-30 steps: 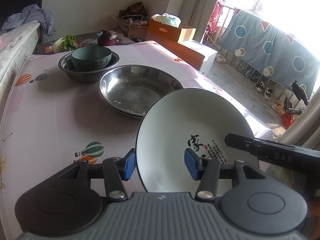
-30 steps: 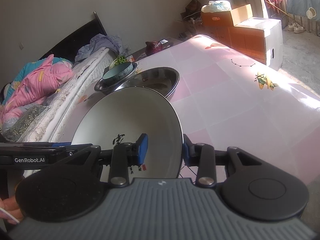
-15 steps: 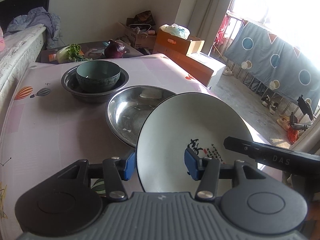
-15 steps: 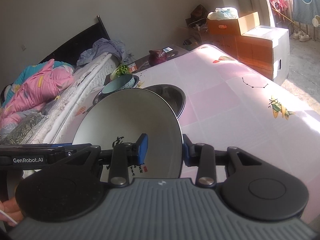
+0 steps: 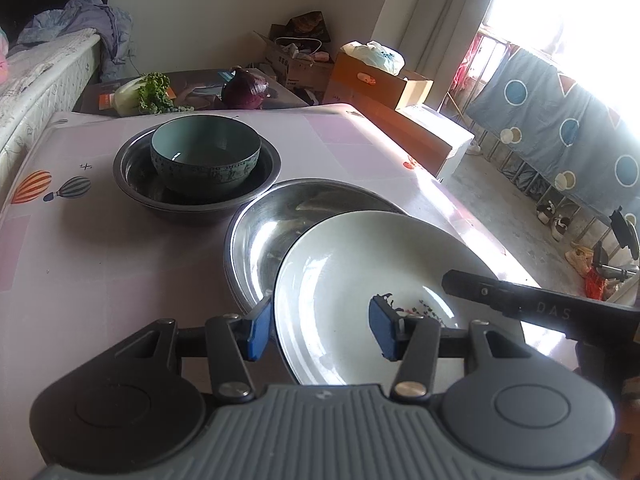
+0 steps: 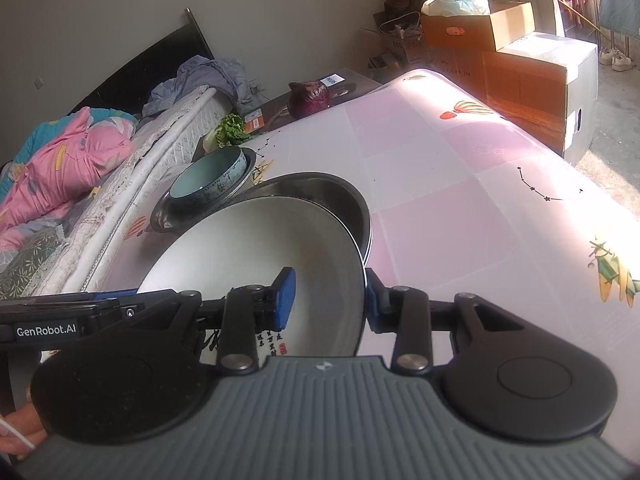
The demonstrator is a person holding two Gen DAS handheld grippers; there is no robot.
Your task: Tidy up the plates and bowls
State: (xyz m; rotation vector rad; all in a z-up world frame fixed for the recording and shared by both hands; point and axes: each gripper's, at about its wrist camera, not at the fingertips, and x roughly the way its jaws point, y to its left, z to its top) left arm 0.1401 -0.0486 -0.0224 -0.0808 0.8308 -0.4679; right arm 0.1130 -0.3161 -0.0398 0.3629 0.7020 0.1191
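Both grippers hold the white plate (image 5: pixel 344 280) by opposite rims: left gripper (image 5: pixel 320 330) and right gripper (image 6: pixel 328 300) fingers clamped. Just ahead, the plate overhangs a steel pan (image 5: pixel 272 232) on the bench (image 6: pixel 460 184).

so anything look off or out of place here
Nothing damaged or spilled. The white plate is simply held tilted over the steel pan by both grippers; the green bowl sits squarely in its steel basin.
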